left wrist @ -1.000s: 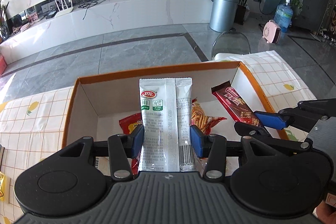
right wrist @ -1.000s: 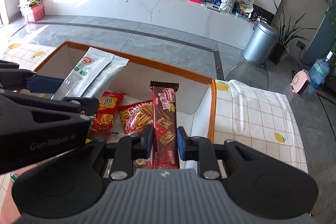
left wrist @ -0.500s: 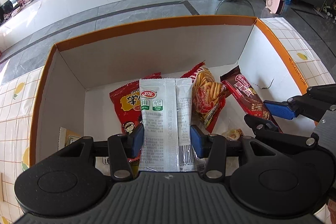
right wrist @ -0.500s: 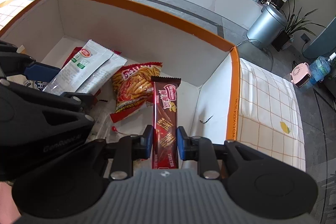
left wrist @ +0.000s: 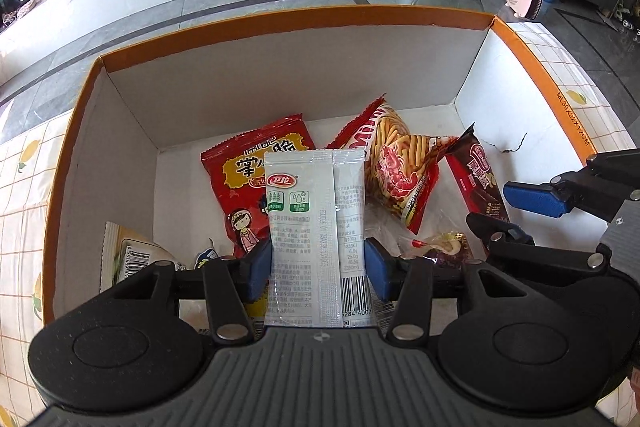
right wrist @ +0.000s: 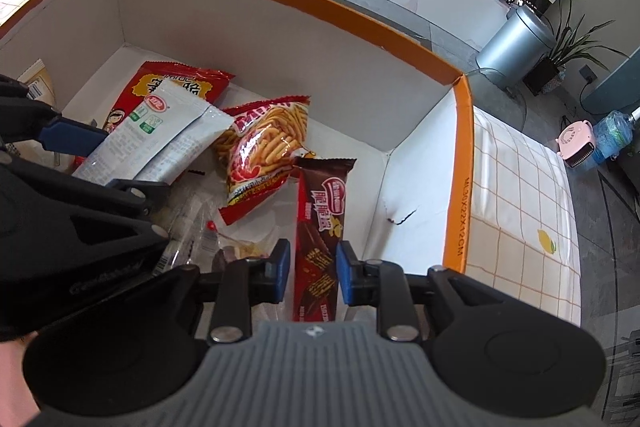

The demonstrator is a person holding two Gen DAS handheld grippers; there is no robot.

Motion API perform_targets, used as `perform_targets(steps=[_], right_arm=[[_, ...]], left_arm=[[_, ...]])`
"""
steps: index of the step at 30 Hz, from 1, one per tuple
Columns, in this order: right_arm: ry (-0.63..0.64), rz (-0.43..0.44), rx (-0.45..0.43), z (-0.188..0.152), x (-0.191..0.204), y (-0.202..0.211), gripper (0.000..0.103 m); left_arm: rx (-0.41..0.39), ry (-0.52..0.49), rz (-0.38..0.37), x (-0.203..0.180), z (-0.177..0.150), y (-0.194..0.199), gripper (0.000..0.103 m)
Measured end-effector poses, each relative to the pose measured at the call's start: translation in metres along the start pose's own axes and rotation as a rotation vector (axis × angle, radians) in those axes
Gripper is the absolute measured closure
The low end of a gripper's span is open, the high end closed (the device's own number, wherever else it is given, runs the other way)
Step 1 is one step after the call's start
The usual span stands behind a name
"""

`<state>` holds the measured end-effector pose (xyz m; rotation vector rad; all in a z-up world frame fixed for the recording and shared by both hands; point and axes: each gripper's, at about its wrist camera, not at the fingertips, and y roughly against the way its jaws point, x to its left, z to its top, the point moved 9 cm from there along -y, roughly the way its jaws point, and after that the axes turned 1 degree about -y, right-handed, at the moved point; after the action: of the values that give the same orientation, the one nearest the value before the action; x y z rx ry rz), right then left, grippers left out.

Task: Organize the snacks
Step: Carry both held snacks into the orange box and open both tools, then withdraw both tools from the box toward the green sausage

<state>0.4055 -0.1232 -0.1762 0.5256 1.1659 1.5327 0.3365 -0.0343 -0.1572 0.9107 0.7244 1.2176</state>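
Left wrist view: the left gripper points down into the box, an orange-rimmed carton with white walls. A white sachet stands upright between its blue pads. The jaws have just been opening, yet both pads look to be touching the sachet's edges; whether they press on it cannot be told. Behind the sachet, on the box floor, lie a red packet and a stick-snack bag. A yellowish pack leans in the near left corner. At right, the right gripper reaches in with a brown bar.

Right wrist view: the right gripper holds the brown bar upright inside the box, near its right wall. The jaws are close together, and a thin gap shows between each pad and the bar, so the grip looks slack. The stick-snack bag lies just left of the bar. Further left, the left gripper carries the white sachet over the red packet. Outside, a checked cloth covers the table.
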Motion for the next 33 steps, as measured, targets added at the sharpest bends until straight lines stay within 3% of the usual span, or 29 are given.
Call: perform_targets(steps=[3,5,9,13,18,20,25,33], right_arm=[[0.018,-0.010,-0.015,-0.001,0.002,0.005,0.073],[0.026,-0.022,-0.034,-0.001,0.004,0.011,0.057],[0.036,-0.030,-0.055,-0.001,0.006,0.022,0.053],[0.041,-0.061,-0.092,0.002,0.004,0.036,0.036],[0.021,-0.091,-0.140,0.000,-0.002,0.058,0.031],[-0.006,-0.099,-0.171,-0.003,-0.006,0.071,0.024],[-0.103,-0.084,-0.263,-0.018,-0.014,0.106,0.024],[-0.218,-0.034,-0.377,-0.062,-0.010,0.160,0.023]], left_arm=[[-0.018,-0.002,0.013,0.001,0.001,0.007,0.038],[-0.035,0.001,0.010,0.001,0.002,0.012,0.033],[-0.064,0.010,0.006,0.001,0.003,0.025,0.028],[-0.106,0.023,0.019,0.001,0.004,0.041,0.026],[-0.187,0.029,0.047,0.004,0.002,0.070,0.023],[-0.223,0.033,0.061,0.005,0.001,0.083,0.021],[-0.301,0.012,0.107,0.004,-0.006,0.114,0.021],[-0.358,-0.001,0.098,-0.006,-0.039,0.153,0.019]])
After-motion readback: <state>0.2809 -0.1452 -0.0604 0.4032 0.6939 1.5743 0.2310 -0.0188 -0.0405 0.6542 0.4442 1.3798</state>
